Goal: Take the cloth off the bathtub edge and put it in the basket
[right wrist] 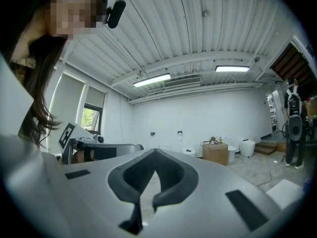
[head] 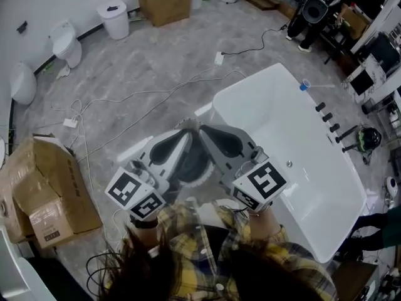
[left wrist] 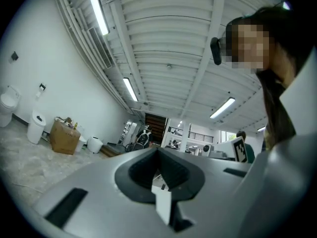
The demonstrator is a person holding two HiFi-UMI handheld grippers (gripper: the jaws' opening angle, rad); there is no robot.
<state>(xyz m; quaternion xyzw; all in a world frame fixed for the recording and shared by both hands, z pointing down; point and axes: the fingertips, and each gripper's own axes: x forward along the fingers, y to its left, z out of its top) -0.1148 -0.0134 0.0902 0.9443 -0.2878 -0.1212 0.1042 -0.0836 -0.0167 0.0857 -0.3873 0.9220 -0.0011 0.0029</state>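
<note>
The white bathtub [head: 245, 81] stands on the right of the head view, and no cloth shows on its visible rim. My left gripper [head: 188, 126] and right gripper [head: 205, 129] are held close before the person's chest, side by side, tips nearly touching near the tub's left corner. Beneath them lies a round dark thing with a pale rim [head: 193, 168], mostly hidden; I cannot tell if it is the basket. Both gripper views look up at the ceiling. The left gripper [left wrist: 158, 151] and the right gripper [right wrist: 155, 153] are shut with nothing between their jaws.
A torn cardboard box [head: 50, 193] sits at the left and another box [head: 164, 0] at the back. Toilets [head: 66, 42] and a white bin [head: 114, 19] line the far wall. Cables [head: 125, 99] trail over the floor. Black fittings [head: 329, 121] and a blue cup [head: 304, 85] sit on the tub's far rim.
</note>
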